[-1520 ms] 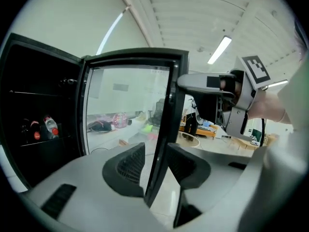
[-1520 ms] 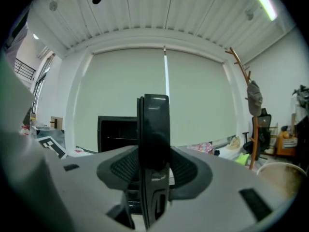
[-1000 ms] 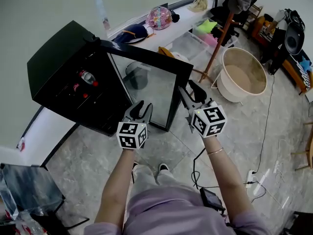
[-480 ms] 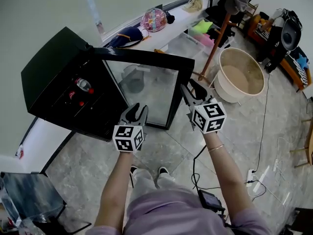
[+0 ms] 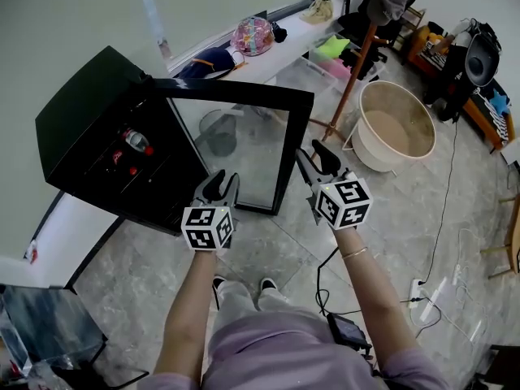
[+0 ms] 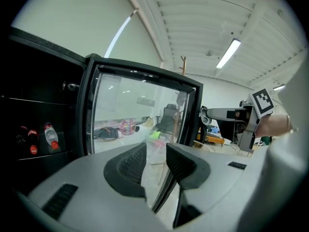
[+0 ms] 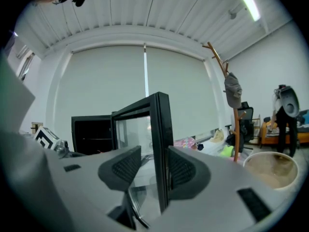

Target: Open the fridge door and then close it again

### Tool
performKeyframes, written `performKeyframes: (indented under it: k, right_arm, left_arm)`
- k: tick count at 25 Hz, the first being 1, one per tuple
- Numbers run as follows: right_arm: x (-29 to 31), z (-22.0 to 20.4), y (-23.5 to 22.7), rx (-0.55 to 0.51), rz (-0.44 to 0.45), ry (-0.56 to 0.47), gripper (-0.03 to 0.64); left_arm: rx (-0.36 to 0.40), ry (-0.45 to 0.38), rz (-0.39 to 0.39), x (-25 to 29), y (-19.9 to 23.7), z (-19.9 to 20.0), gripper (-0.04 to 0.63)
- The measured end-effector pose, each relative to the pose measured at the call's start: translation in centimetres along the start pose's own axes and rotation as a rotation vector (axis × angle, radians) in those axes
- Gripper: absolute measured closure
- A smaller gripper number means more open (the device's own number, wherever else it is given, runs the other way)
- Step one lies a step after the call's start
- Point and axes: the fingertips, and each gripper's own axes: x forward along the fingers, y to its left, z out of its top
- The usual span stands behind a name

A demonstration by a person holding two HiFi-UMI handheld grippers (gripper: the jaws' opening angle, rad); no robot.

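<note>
Big picture first: the squat black fridge cabinet stands wide open, ahead and to the left of the left gripper, with its dark shelves on show. Its black-framed glass door is swung right out and runs across in front of both tools, its free side reaching over to the right gripper. Off beyond that gripper and to its right sits a round beige plastic tub, well apart from it, and a slanting wooden coat stand rises between the tub and the door. Now the tools. In the right gripper view the upright black door edge stands squarely between the right gripper's jaws, which have just been opening. The right-hand pad sits close against the frame, while a clear gap shows at the left-hand one, so the gripper straddles the edge without pinching it. The left gripper hangs low, just short of the glass near the door's bottom rail. Its jaws are a little apart with nothing between them, and only the pane shows through the slot. Smallest of all, a clear red-capped bottle stands on a shelf inside the cabinet, up and to the left of the left gripper, with two more red caps just beside it.
</note>
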Motion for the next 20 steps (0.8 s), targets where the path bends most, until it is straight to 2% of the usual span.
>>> performKeyframes:
  k: [10,20]
  right_arm:
    - [-0.7,-0.3,-0.8,-0.008,0.007,0.018,0.426]
    - [4.2,0.5,-1.9,0.019,0.091,0.016,0.348]
  left_arm:
    - [0.008,-0.004,0.006,-0.3,-1.1,0.3,0.469]
    - [0.023,0.024,0.039,-1.2,0.4,-0.7,0.469]
